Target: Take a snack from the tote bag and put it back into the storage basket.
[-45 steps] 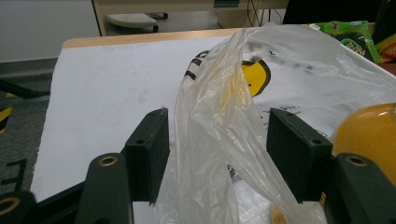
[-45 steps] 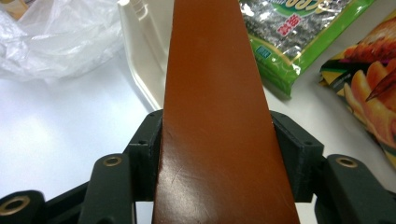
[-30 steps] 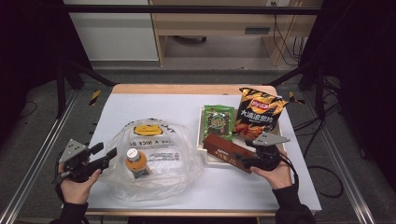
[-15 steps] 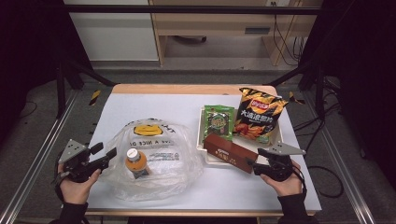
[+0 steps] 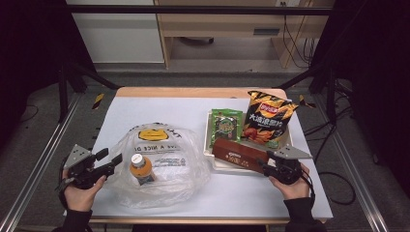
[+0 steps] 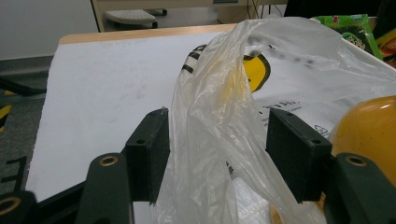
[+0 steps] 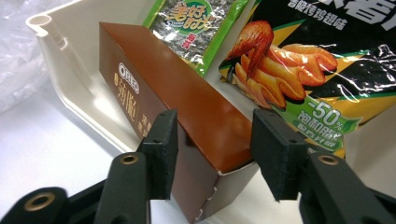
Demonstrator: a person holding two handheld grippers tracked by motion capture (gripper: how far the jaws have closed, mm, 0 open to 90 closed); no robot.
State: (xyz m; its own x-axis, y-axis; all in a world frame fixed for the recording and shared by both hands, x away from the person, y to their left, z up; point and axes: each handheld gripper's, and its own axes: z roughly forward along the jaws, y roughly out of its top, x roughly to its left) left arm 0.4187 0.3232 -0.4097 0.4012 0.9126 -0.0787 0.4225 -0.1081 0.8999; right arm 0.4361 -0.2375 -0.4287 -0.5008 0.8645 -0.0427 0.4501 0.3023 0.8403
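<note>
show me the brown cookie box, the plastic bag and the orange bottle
brown cookie box point(image 7: 205, 121), right gripper view, top face between the jaws
plastic bag point(image 5: 159, 164), high view, middle of the clear film
orange bottle point(image 5: 141, 169), high view, body below the white cap

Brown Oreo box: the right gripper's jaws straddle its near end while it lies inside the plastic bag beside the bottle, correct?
Not quite. The brown Oreo box lies in the white tray, not the plastic bag. The right gripper does straddle its near end, as the right gripper view shows.

a lab: white table point(image 5: 159, 108) in a black frame point(image 5: 193, 9), loose cables point(image 5: 290, 38)
</note>
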